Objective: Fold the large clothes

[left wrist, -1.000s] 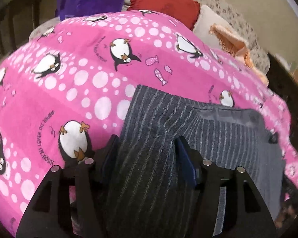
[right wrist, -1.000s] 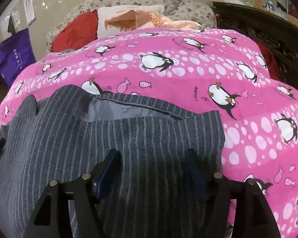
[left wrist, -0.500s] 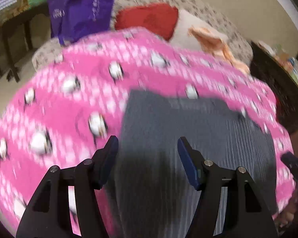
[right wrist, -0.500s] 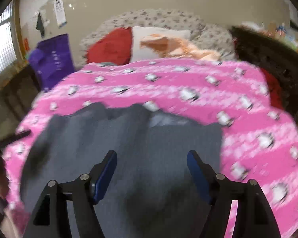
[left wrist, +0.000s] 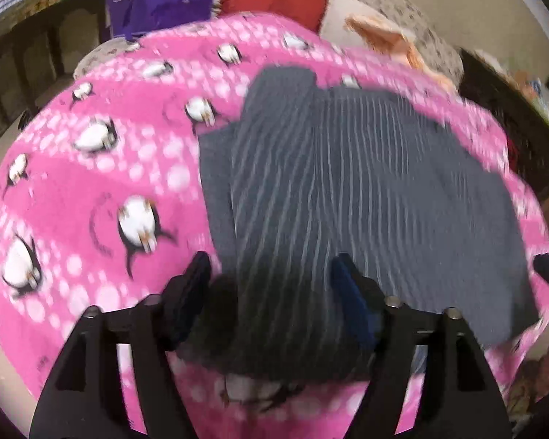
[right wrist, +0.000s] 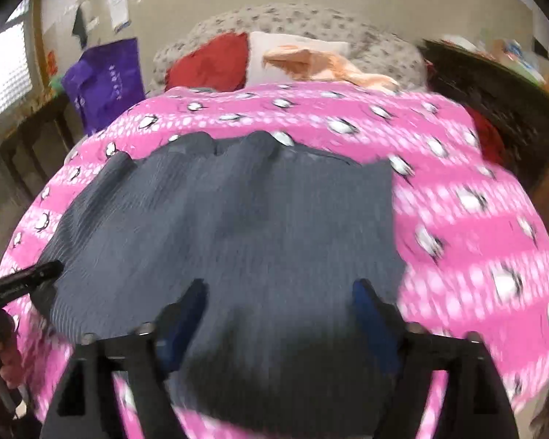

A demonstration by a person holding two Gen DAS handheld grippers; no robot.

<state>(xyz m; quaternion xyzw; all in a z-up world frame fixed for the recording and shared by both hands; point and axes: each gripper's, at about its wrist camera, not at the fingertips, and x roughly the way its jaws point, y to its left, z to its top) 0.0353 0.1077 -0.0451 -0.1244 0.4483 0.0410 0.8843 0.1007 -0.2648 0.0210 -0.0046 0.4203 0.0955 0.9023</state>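
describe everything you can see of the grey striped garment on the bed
The grey striped garment is dark grey cloth with thin pale pinstripes, which looks woven. It lies spread fairly flat on the pink penguin blanket, its far edge uneven and humped, with a plainer grey strip along its left side in the left wrist view. Its near edge sits below both hand-held grippers. Their jaws are opening above it, and nothing visibly grips it. Motion blur hides finer details.

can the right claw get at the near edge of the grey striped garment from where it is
Probably yes: the right claw, opening with nothing gripped, hangs right over the grey striped garment on the pink penguin blanket, and nothing lies in between.
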